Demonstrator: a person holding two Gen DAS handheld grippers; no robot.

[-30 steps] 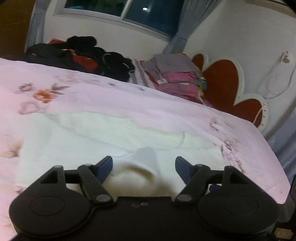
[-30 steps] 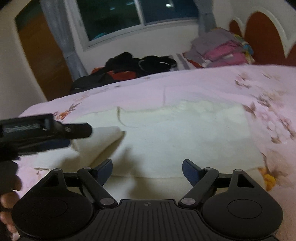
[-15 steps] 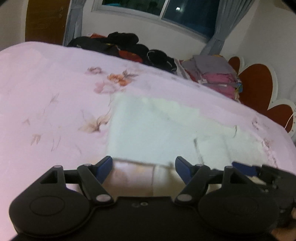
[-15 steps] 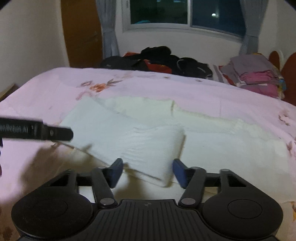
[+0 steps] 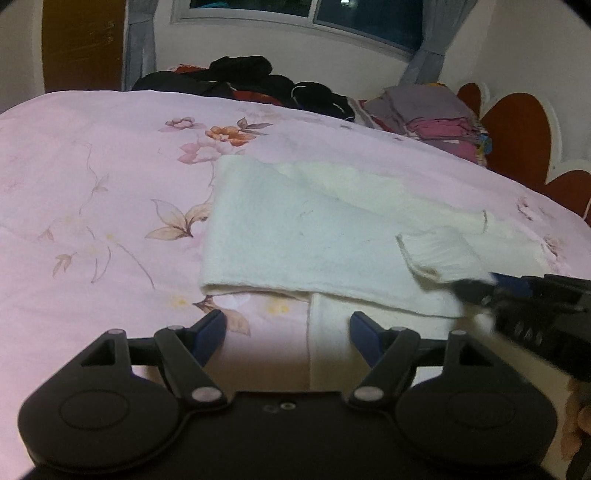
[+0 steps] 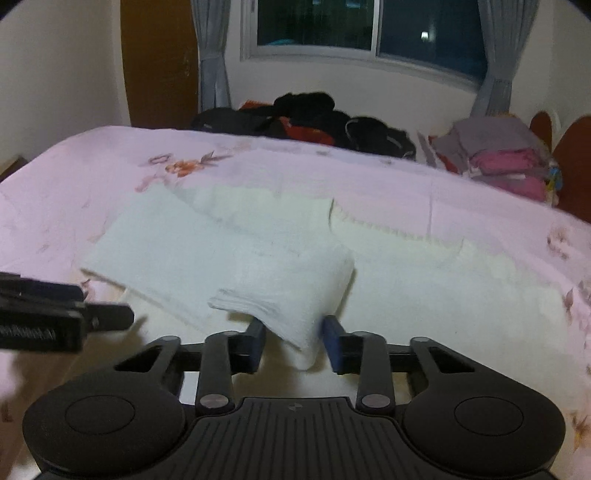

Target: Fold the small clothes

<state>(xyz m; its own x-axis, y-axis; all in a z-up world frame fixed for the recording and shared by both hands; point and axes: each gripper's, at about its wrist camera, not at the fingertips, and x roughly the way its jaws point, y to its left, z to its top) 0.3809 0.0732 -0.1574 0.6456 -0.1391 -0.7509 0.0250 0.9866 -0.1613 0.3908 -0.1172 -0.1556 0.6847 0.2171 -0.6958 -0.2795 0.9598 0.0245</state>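
A white garment (image 6: pixel 229 251) lies spread out on a bed with a pink flowered sheet (image 5: pixel 92 206), and part of it is folded over on itself. The right gripper (image 6: pixel 293 341) has just been closing its jaws, and a bunched fold of the white garment now sits between its two blue pads, which press on the cloth from both sides. So the right gripper is squeezing that fold and lifting it a little off the bed. In the left wrist view the same gripper shows at the right edge, dark and blurry, with a corner of white cloth pinched at its tip. The left gripper (image 5: pixel 288 332) has its jaws wide apart, low over the near edge of the garment. The sheet and a strip of white cloth show in the gap between its blue fingers (image 5: pixel 208 334), but the fingers do not seem to press on anything; the picture is soft here, so I cannot be sure that they touch the cloth. Far back on the bed lies a pile of dark clothes (image 6: pixel 303 118), well apart from the white garment. Beside it, near the red headboard (image 5: pixel 517 122), sits a stack of folded clothes (image 6: pixel 495 155) in grey and pink. Behind the bed is a window (image 6: pixel 369 26) with grey curtains (image 6: pixel 212 55).
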